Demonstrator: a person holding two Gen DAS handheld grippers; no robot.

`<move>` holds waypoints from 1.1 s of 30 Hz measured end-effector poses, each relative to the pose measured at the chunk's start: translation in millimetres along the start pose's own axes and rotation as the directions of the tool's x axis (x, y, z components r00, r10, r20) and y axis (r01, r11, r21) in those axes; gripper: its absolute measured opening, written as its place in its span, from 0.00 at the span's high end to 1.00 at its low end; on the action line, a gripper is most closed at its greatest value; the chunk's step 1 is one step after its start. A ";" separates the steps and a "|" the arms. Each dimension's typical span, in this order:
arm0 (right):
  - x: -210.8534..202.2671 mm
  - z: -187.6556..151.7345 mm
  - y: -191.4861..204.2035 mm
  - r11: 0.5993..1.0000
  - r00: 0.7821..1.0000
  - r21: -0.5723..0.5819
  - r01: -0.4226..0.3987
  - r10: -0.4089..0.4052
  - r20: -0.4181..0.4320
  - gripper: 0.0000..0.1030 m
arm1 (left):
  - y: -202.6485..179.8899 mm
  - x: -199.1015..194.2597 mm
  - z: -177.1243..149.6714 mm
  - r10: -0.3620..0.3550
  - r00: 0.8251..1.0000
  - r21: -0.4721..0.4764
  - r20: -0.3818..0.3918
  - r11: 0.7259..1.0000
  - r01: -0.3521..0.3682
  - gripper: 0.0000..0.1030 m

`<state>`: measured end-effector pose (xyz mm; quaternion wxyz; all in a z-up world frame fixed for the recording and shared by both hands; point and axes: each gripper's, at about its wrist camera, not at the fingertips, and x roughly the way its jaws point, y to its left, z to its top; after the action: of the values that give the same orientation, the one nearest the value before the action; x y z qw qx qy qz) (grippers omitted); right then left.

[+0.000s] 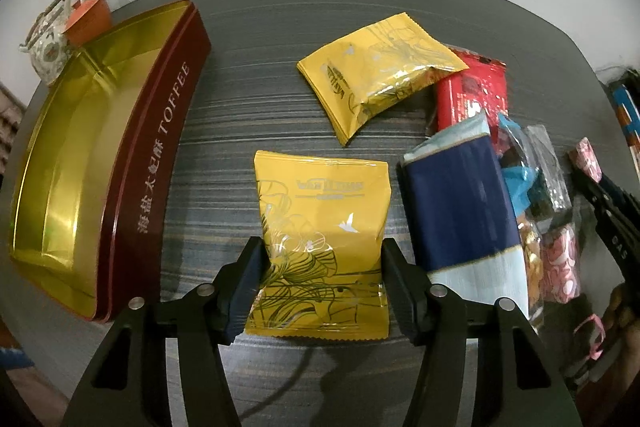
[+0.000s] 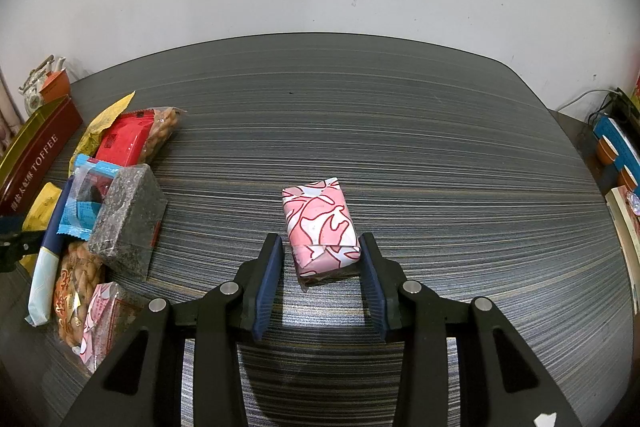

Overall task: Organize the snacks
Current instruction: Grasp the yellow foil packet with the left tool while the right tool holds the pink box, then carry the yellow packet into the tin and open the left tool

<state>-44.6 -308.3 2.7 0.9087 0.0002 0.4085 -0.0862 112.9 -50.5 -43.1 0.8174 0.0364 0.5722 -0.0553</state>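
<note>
In the left wrist view a yellow snack packet (image 1: pixel 324 239) lies on the dark table between the fingers of my left gripper (image 1: pixel 320 283), which is open around its lower half. A second yellow packet (image 1: pixel 376 79) lies farther back. The open gold-lined toffee tin (image 1: pixel 80 155) stands at the left. In the right wrist view a pink-and-white wrapped block (image 2: pixel 320 227) lies on the table between the fingers of my right gripper (image 2: pixel 322 279), which is open, with gaps on both sides.
A pile of snacks lies right of the left gripper: a navy-and-pale-blue packet (image 1: pixel 464 211), a red packet (image 1: pixel 472 95), pink packets (image 1: pixel 560 263). In the right wrist view the pile is at the left, with a grey speckled block (image 2: pixel 128 219). A teapot (image 1: pixel 48 39) stands behind the tin.
</note>
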 end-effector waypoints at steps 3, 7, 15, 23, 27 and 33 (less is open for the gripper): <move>-0.2 -0.1 0.0 1.000 1.000 0.000 0.000 0.000 0.000 0.64 | -1.7 -9.4 -2.8 -0.008 1.000 0.016 0.010 1.000 0.008 0.43; -0.1 0.2 -0.1 1.000 1.000 0.000 0.000 0.000 0.000 0.64 | -2.0 -21.9 -9.2 -0.012 1.000 0.047 0.029 0.999 0.011 0.43; -0.7 -0.4 0.5 1.000 1.000 -0.001 0.001 -0.001 0.000 0.64 | 1.9 -64.5 -15.4 -0.028 0.997 0.060 0.077 0.998 0.024 0.43; 0.2 0.3 0.4 1.000 1.000 -0.001 0.000 0.000 0.000 0.64 | 51.1 -96.9 1.7 0.009 0.987 -0.011 0.160 1.000 -0.007 0.43; -0.3 -0.4 0.9 1.000 1.000 -0.001 0.000 0.000 0.000 0.64 | 92.5 -103.0 13.9 0.064 0.982 -0.069 0.177 0.996 -0.052 0.43; -0.1 -0.2 0.8 1.000 1.000 -0.001 0.001 -0.001 -0.001 0.64 | 155.0 -88.5 22.3 0.154 0.977 -0.126 0.149 0.983 -0.136 0.43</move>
<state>-44.6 -307.5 2.5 0.9085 -0.0006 0.4088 -0.0863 124.1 104.8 47.1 0.8627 0.0265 0.5038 0.0347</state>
